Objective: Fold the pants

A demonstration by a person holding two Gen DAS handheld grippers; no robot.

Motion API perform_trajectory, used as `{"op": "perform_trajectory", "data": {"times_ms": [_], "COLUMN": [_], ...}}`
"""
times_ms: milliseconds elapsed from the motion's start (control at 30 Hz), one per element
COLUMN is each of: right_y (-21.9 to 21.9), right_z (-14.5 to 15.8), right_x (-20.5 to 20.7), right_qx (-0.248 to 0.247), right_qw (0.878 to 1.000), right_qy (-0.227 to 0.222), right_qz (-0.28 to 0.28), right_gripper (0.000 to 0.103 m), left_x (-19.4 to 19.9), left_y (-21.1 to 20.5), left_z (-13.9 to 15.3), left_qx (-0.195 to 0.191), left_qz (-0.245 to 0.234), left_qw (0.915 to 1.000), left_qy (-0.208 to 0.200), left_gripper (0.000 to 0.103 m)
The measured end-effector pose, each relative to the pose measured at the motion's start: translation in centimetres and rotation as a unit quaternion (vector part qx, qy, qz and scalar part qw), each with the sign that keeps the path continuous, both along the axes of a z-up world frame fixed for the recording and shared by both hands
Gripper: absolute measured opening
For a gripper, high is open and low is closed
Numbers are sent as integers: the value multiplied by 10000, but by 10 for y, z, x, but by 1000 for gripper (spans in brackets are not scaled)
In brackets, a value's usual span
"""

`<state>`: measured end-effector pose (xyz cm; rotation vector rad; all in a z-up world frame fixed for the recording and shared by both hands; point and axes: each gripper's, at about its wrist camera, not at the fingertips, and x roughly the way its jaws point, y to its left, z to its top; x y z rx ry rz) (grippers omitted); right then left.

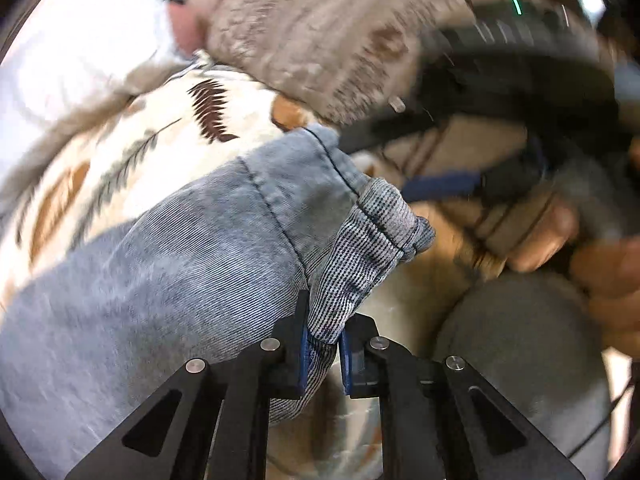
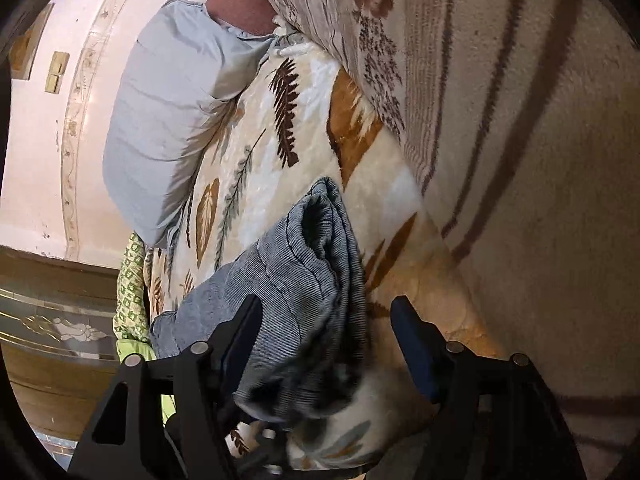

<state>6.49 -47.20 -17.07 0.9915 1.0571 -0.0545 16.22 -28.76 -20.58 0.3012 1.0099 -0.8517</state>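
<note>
Denim fills the lower left and centre of the left wrist view: the pants (image 1: 168,248) hang or drape from the left tongs (image 1: 322,344), whose blue pads are pressed together on a fold of the cuff's inside-out fabric near the bottom centre of the frame. The grip sits right at the hemmed end of a leg, probably because holding the hem lets the whole leg be carried over as one piece for a fold. The view is blurred, so the exact number of layers pinched cannot be told.

In the right wrist view the pants (image 2: 304,264) lie bunched in the lower centre on the leaf-patterned blanket (image 2: 280,128) that covers the bed. The right tongs (image 2: 324,332) stand wide apart, the left finger resting against or just over the denim and the right finger well clear of it above the blanket. Nothing is gripped there; the spread looks like readiness to take a second hold on the bundle, so that both ends can be controlled together.

A pale grey pillow (image 2: 168,120) sits in the upper left of that frame, beside a striped brown blanket (image 2: 500,120) running down the right side. In the left wrist view a person's hand (image 1: 540,232) shows at the right edge, blurred, wrapped round the other tool's handle.

The fold seems only partly made, the cloth being still rumpled.
</note>
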Motion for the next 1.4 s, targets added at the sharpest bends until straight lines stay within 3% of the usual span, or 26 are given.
{"op": "perform_trajectory", "data": {"times_ms": [67, 233, 267, 300, 333, 433, 533, 633, 667, 700, 733, 800, 933, 1033, 1100, 1233, 1267, 1333, 1400], "right_y": [2, 8, 10, 12, 14, 21, 37, 62, 72, 82, 97, 121, 174, 218, 243, 286, 296, 312, 327], "right_z": [-2, -16, -19, -22, -25, -12, 18, 54, 66, 76, 89, 103, 119, 117, 111, 80, 72, 53, 36], "right_x": [3, 19, 23, 26, 28, 27, 29, 37, 40, 43, 48, 55, 70, 81, 87, 107, 112, 123, 130], "right_qx": [128, 499, 516, 500, 515, 315, -208, -700, -890, -1074, -1320, -1545, -1745, -1823, -1956, -1993, -2006, -1918, -1846], "right_qw": [9999, 9984, 9982, 9981, 9977, 9992, 9996, 9955, 9928, 9899, 9849, 9778, 9652, 9557, 9488, 9433, 9419, 9404, 9389], "right_qy": [37, 239, 291, 346, 430, 248, -43, -403, -513, -600, -721, -879, -1167, -1305, -1315, -1077, -1040, -944, -883], "right_qz": [10, 62, 72, 109, 68, 20, 194, 495, 608, 701, 856, 1110, 1560, 1907, 2103, 2425, 2486, 2643, 2767], "right_gripper": [80, 78, 65, 33, 17, 12, 11, 11, 11, 11, 11, 11, 12, 12, 12, 14, 17, 24, 52], "left_x": [11, 14, 9, 7, 6, 7, 4, -1, -4, -7, -9, -9, 14, 45, 66, 97, 104, 114, 120], "left_y": [15, 26, 26, 27, 28, 27, 40, 69, 91, 108, 130, 171, 248, 298, 331, 366, 374, 375, 379], "left_z": [1, 3, 6, 7, 7, 8, 25, 47, 59, 67, 77, 90, 102, 94, 80, 48, 39, 25, 10], "left_qx": [-220, -295, -297, -296, -284, -441, -643, -977, -1257, -1431, -1630, -1844, -2173, -2388, -2606, -2786, -2904, -2983, -2906], "left_qz": [134, 163, 154, 155, 163, 196, 381, 495, 510, 536, 631, 972, 1626, 2123, 2450, 2825, 2874, 2904, 3045], "left_qw": [9994, 9992, 9993, 9993, 9993, 9987, 9971, 9935, 9900, 9874, 9837, 9774, 9609, 9430, 9255, 9026, 8944, 8859, 8815], "left_qy": [223, 194, 162, 145, 151, 147, 152, 314, 389, 411, 421, 351, 554, 935, 1247, 1669, 1819, 2048, 2140], "left_gripper": [10, 10, 10, 11, 10, 11, 15, 29, 32, 43, 61, 73, 73, 73, 73, 72, 72, 72, 72]}}
